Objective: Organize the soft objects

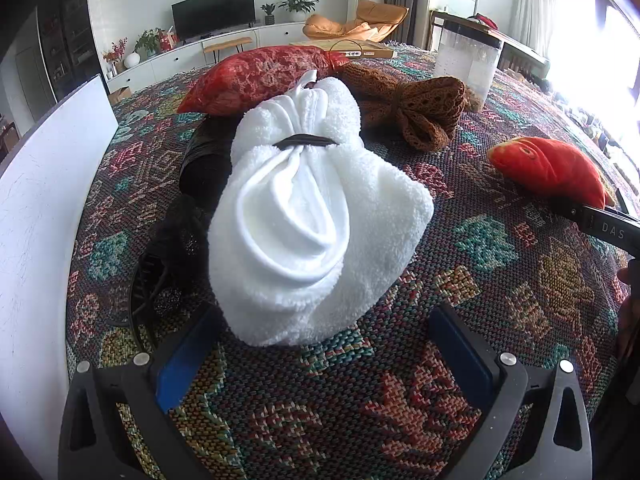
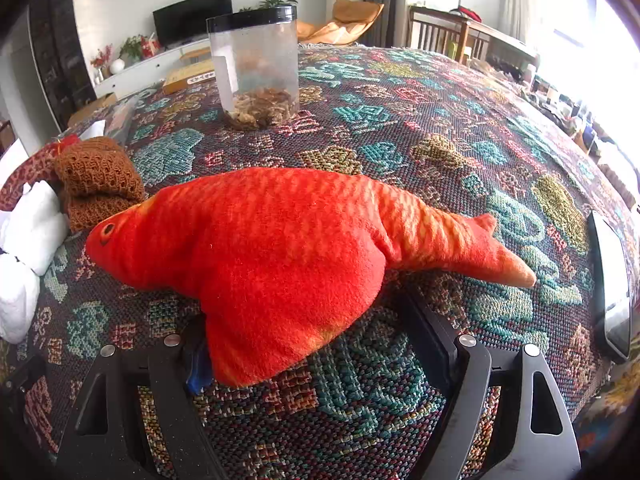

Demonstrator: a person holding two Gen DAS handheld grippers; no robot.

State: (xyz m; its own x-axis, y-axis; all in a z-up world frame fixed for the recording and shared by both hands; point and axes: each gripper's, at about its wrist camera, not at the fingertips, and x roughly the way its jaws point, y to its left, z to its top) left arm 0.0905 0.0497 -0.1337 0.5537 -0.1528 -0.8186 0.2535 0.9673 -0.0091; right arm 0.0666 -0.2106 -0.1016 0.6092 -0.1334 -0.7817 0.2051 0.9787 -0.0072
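My landmark is the white towel bundle (image 1: 316,216), a fluffy terry roll cinched at its waist by a dark elastic band (image 1: 306,143), its smooth inner folds facing my left camera. It lies on the woven patterned tablecloth (image 1: 520,280), a coarse knit of teal, red and ochre motifs. My left gripper (image 1: 324,360) sits just in front of the bundle with its jaws spread wide, blue pads on either side of the bundle's near end; I see no pad pressing the cloth.

Behind the bundle lies a red lacy cushion-like bundle (image 1: 260,80), and to its right rear a brown open-knit bundle (image 1: 416,108) tied at the middle. Against the bundle's left side sits a black mesh item (image 1: 188,216), dark and hard to read. Further left stands a white board (image 1: 44,220).

Well to the right of the towel lies the orange plush fish (image 2: 288,252), short-piled, striped paler along its back and tail, head toward the towel. My right gripper (image 2: 316,344) stands open, its fingers straddling the fish's lower fin; the left pad is partly hidden beneath the plush, so I cannot tell if it touches.

Beyond the fish, farther from the towel, stands a clear plastic jar (image 2: 256,68) with a black lid and dried brown bits at the bottom. At the far right edge lies a phone (image 2: 612,284), glossy and dark-framed.
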